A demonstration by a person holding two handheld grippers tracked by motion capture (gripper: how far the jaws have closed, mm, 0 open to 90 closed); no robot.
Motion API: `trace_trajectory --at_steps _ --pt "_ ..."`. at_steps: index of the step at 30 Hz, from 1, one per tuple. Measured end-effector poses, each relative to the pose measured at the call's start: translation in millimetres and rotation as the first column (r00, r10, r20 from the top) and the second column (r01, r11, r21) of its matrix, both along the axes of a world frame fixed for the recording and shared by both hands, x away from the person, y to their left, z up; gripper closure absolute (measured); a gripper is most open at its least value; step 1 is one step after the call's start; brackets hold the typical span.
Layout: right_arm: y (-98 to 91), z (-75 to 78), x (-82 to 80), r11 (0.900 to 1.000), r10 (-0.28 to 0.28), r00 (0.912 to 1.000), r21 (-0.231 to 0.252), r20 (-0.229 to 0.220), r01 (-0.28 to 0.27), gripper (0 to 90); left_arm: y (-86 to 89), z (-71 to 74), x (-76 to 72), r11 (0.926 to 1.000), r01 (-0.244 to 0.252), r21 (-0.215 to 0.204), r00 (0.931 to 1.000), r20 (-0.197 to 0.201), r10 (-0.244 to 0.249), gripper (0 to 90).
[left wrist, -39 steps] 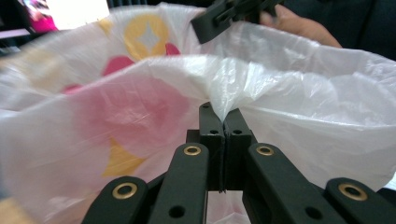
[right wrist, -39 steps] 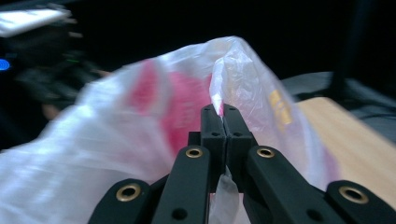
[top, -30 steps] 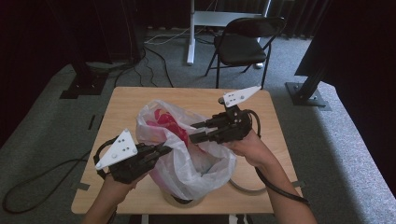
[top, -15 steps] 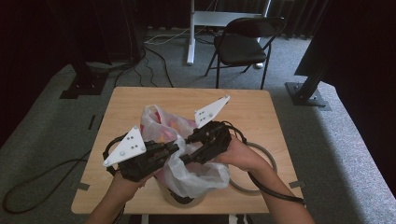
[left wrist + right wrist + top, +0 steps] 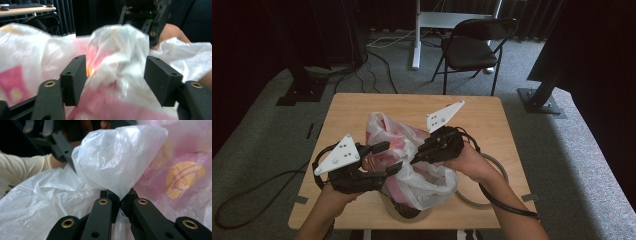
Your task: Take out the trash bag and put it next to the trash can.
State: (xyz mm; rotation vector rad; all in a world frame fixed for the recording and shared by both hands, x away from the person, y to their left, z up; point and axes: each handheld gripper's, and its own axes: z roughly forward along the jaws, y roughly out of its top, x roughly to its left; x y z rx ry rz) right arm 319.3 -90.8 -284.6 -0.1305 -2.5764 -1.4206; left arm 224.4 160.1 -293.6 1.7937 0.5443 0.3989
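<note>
Two grippers work a white and pink plastic bag [image 5: 412, 165] at the table's [image 5: 492, 115] near edge. Left gripper [image 5: 384, 157] has just opened, its jaws wide around loose film. Right gripper [image 5: 419, 155] has just clamped a bunched fold.

No readable text anywhere.
The plastic bag [image 5: 185, 177] carries a yellow-and-purple round logo on pink print, no legible letters.

The left tongs [image 5: 384, 157] have just been opening, jaws apart. The right tongs [image 5: 422, 152] have closed, jaws pinched together, just beside them.
</note>
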Motion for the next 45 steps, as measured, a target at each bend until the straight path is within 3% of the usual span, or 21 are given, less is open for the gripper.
trace_trajectory --at_steps 4,11,18,20,29,35,36,37,42,45 --pt "-6.1 3.0 4.1 0.9996 -0.018 0.9998 0.022 -0.004 0.018 88.8 8.8 -4.4 -3.2 1.0 0.001 -0.007 0.9998 -0.017 -0.001 31.9" --pt "-20.0 16.9 12.2 0.994 -0.051 0.9986 0.097 -0.014 0.052 88.8 14.7 -13.0 -14.2 0.9997 -0.006 0.025 0.9997 -0.022 0.007 30.6" --pt "-23.2 35.8 14.4 0.9916 -0.059 0.9982 0.116 0.007 0.058 88.8 21.1 -21.1 -16.8 0.9999 -0.001 0.014 0.9986 -0.054 0.002 27.0" --pt "-23.9 41.4 14.9 0.9905 -0.062 0.998 0.123 0.011 0.06 88.8 23.0 -22.5 -17.4 0.9999 -0.002 0.014 0.9979 -0.064 0.003 22.3" --pt "-26.6 61.0 18.1 0.987 -0.081 0.9964 0.141 0.027 0.076 88.7 29.5 -30.8 -22.4 0.9988 -0.025 0.041 0.9964 -0.08 0.028 11.1" --pt "-29.9 68.4 18.6 0.9846 -0.085 0.996 0.156 0.03 0.079 88.7 34.4 -36.4 -27.0 0.9939 -0.089 0.065 0.9933 -0.069 0.093 8.4" --pt "-30.4 69.9 19.5 0.9839 -0.086 0.9959 0.16 0.029 0.08 88.7 35.0 -37.3 -26.8 0.9919 -0.094 0.085 0.9927 -0.067 0.1 1.0" --pt "-31.1 71.7 20.4 0.9831 -0.086 0.9959 0.164 0.027 0.08 88.8 36.1 -38.5 -27.0 0.9908 -0.098 0.093 0.992 -0.071 0.105 0.0" --pt "-34.4 82.8 23.2 0.9809 -0.093 0.995 0.175 0.036 0.085 88.7 42.8 -48.5 -27.2 0.983 -0.141 0.118 0.9871 -0.06 0.148 0.0" --pt "-36.9 89.9 24.0 0.9783 -0.095 0.9948 0.189 0.039 0.086 88.7 49.9 -57.8 -24.9 0.9825 -0.164 0.089 0.9825 -0.074 0.171 0.0"
